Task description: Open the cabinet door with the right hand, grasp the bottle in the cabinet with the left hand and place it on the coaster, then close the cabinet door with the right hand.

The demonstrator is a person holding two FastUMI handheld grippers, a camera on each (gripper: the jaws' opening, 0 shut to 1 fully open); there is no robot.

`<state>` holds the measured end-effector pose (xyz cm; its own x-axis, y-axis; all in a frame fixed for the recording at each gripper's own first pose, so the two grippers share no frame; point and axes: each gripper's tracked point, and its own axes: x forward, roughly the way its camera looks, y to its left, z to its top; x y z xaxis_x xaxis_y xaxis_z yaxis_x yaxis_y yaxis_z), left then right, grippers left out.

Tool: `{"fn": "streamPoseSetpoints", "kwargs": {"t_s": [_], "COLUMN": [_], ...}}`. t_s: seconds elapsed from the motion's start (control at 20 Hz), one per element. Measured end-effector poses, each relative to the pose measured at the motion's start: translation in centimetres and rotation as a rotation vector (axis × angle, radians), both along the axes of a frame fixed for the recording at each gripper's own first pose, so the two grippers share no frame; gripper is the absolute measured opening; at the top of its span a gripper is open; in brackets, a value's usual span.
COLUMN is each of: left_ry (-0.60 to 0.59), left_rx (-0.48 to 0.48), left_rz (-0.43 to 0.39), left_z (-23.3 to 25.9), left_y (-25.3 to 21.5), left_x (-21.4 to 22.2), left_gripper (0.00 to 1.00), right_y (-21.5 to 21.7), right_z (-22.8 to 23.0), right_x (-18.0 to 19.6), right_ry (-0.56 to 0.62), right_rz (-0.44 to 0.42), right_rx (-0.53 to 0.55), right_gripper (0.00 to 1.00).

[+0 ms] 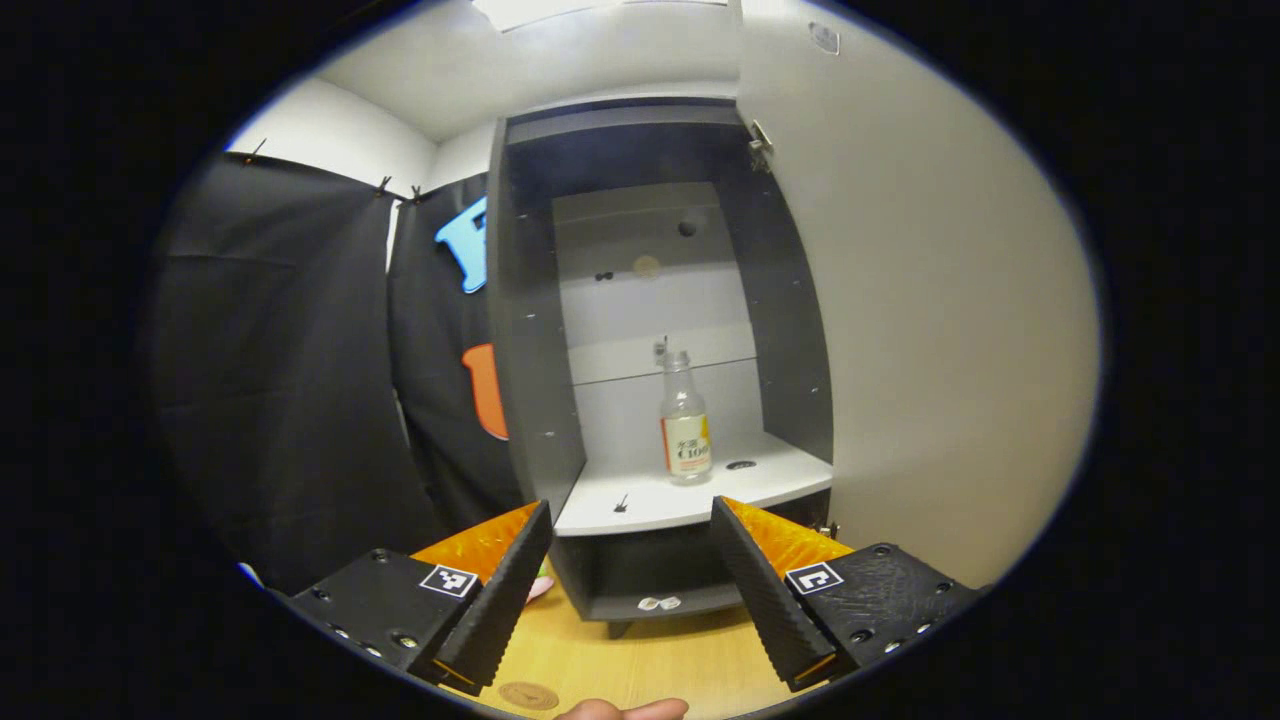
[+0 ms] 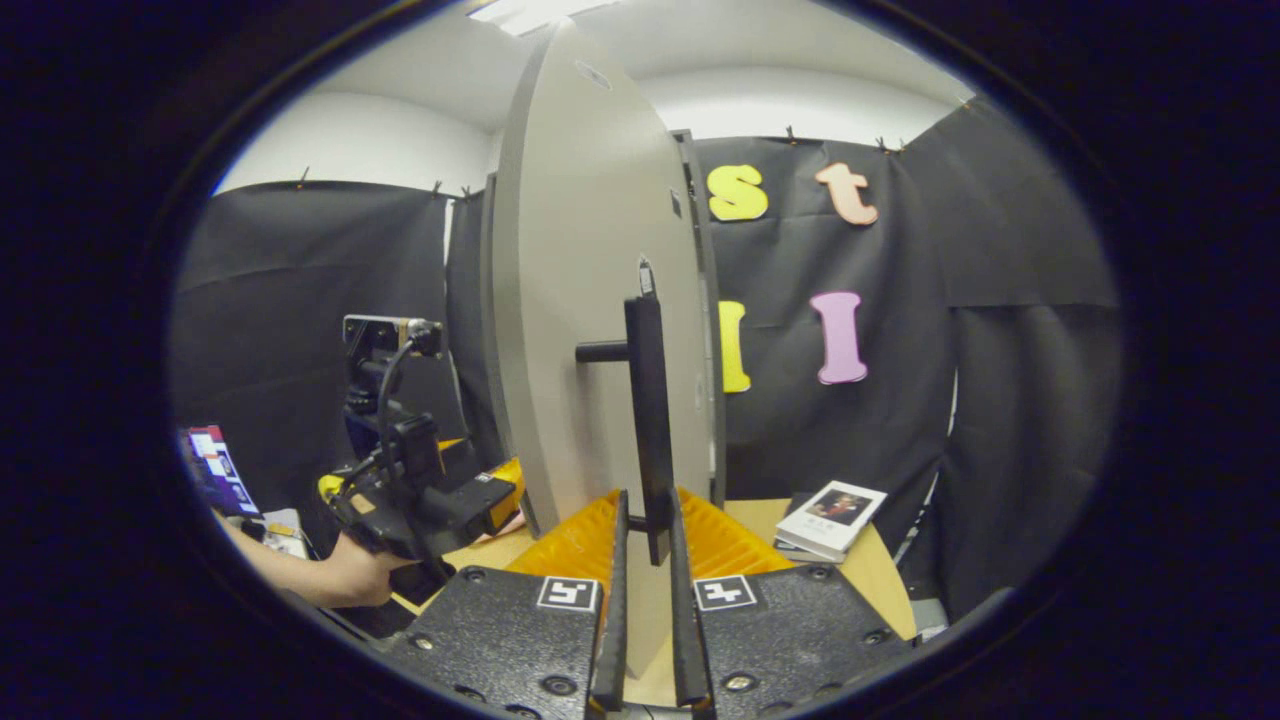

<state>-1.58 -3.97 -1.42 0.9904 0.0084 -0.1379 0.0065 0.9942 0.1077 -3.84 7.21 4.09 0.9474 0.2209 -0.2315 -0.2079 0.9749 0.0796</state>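
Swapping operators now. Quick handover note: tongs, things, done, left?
Right tongs: shut on the door handle, cabinet door swung open.
Left tongs: open, empty, facing the cabinet, short of the bottle.
Bottle: upright on the white shelf.
Coaster: on the wooden table below the left tongs.
Done: door open.
Left: grasp bottle, set it on coaster, close door.
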Motion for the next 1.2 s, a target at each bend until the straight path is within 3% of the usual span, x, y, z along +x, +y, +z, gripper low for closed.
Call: {"fn": "streamPoseSetpoints", "kwargs": {"t_s": [0.1,0.3,0.45,0.7,0.8,0.85,0.9,1.15,1.2], "left_ry": [0.011,-0.017,-0.025,0.081,0.099,0.101,0.103,0.090,0.076], "left_rx": [-0.021,-0.042,-0.040,-0.132,-0.113,-0.109,-0.107,-0.099,-0.103], "left_rz": [-0.050,-0.076,0.008,0.063,0.068,0.057,0.047,0.065,0.064], "left_z": [-0.6,-0.4,-0.7,-4.4,-5.4,-5.9,-6.2,-6.4,-6.2], "left_y": [-1.7,-3.6,-2.4,-2.2,-2.5,-2.9,-3.2,-2.9,-2.8], "left_x": [2.8,10.3,15.9,23.5,25.6,26.2,26.5,27.1,27.3], "left_gripper": [0.96,0.96,0.96,0.96,0.97,0.96,0.96,0.96,0.81], "right_y": [-1.0,-3.9,-4.0,-4.5,-4.4,-4.4,-4.4,-4.6,-4.5], "right_z": [0.6,1.4,1.0,0.7,0.8,0.8,0.8,0.9,0.9], "right_x": [0.3,0.2,0.2,0.1,0.3,0.3,0.2,0.1,0.0], "right_ry": [0.005,-0.013,0.007,0.030,0.039,0.043,0.044,0.056,0.061], "right_rz": [-0.059,-0.184,-0.217,-0.245,-0.262,-0.266,-0.268,-0.276,-0.279], "right_rx": [-0.016,-0.039,-0.015,-0.073,-0.050,-0.052,-0.055,-0.049,-0.050], "right_gripper": [0.19,0.16,0.15,0.15,0.16,0.07,0.16,0.20,0.22]}}
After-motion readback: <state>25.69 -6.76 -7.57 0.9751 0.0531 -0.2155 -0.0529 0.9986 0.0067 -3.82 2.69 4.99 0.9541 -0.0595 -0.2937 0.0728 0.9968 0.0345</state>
